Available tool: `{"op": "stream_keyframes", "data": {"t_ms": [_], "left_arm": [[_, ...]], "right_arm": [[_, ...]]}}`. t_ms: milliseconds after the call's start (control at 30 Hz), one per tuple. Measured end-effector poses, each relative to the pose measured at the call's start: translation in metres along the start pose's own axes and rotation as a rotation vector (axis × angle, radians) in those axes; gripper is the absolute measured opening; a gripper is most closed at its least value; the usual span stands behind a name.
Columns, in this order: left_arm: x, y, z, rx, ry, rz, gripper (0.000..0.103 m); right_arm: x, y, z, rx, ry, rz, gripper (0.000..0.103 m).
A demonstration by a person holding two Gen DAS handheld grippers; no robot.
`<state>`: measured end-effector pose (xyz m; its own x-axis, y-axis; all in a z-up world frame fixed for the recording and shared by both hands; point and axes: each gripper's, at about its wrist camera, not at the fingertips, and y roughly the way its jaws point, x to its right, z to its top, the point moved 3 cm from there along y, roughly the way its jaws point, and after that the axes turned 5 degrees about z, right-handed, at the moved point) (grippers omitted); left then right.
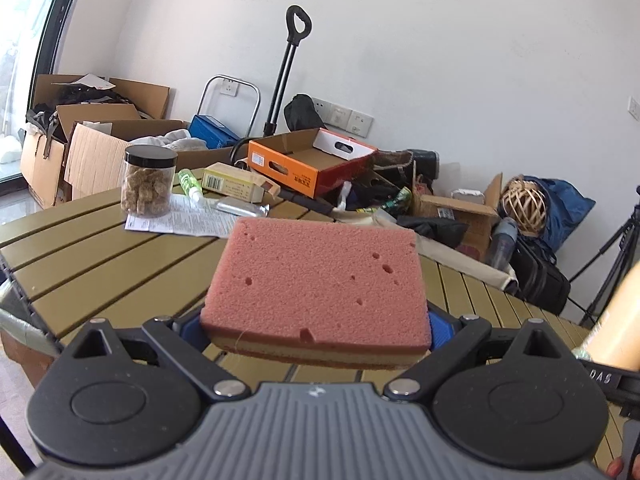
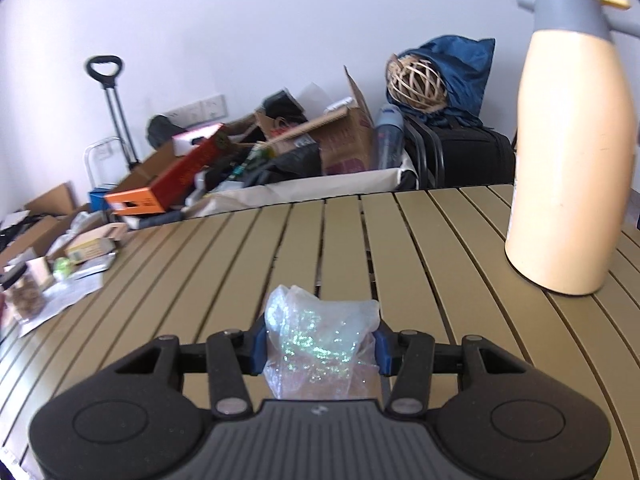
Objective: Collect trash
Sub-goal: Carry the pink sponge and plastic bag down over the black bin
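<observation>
- The left wrist view shows the left gripper clenched on a pink sponge, its blue pads pressed against the sponge's two sides; the sponge is lifted clear above the slatted olive table.
- Only this view gives a sharp look at the far left end of the table: a clear jar with a black lid, a printed paper sheet under it, a green spray bottle and a small yellow carton.
- The right wrist view shows the right gripper grasping a crumpled wad of clear, glittery plastic wrap, held between the blue pads above the table. The left view does not show this wad.
- Only the right view shows the whole cream thermos jug with its grey collar, standing upright on the table at the right; in the left view it is just a blurred cream shape at the right edge.
- Both views take in the clutter of boxes and bags along the white wall, including an orange box.
</observation>
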<state>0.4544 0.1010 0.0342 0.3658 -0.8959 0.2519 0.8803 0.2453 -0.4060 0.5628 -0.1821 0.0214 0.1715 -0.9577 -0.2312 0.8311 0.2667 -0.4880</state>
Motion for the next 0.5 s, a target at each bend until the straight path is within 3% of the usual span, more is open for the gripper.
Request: {"op": "stream_keyframes", "data": {"t_ms": [500], "left_arm": [[-0.014,-0.11,-0.058,-0.001,0.123,-0.08,0.099]], "right_arm": [[-0.043,-0.131,-0.077,0.038,-0.097,0.149,0.048]]}}
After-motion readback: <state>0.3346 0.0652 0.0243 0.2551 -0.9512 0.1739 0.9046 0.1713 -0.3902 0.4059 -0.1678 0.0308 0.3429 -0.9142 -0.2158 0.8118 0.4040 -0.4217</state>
